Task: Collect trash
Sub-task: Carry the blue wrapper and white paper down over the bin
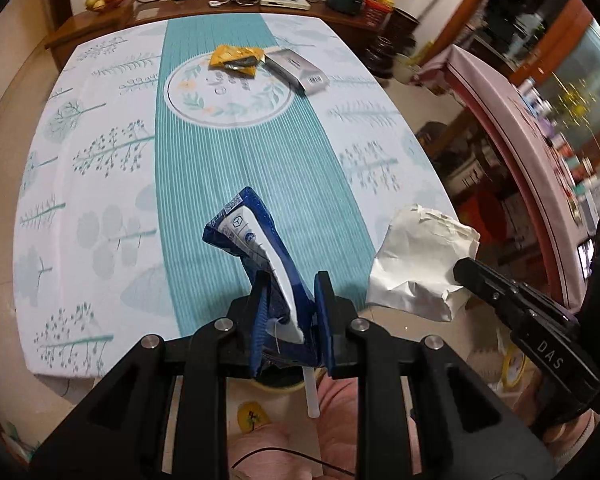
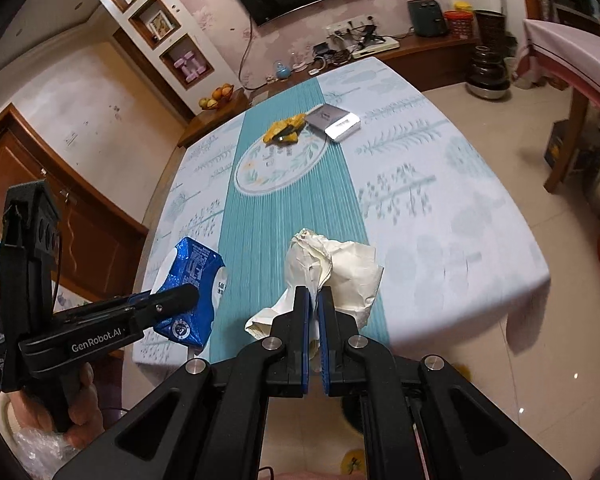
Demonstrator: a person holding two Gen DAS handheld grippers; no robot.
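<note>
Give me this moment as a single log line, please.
left gripper: shut on blue carton | right gripper: shut on crumpled paper | still on table: yellow wrapper, grey box

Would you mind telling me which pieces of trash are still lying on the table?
The yellow wrapper and grey box at the far end; the blue carton and white paper are held in grippers.

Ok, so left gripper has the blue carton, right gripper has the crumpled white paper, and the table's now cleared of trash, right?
Not quite. The left gripper does hold the blue carton and the right gripper the crumpled white paper, but the table isn't cleared: a yellow wrapper and a grey box still lie at its far end, as both wrist views show.
</note>
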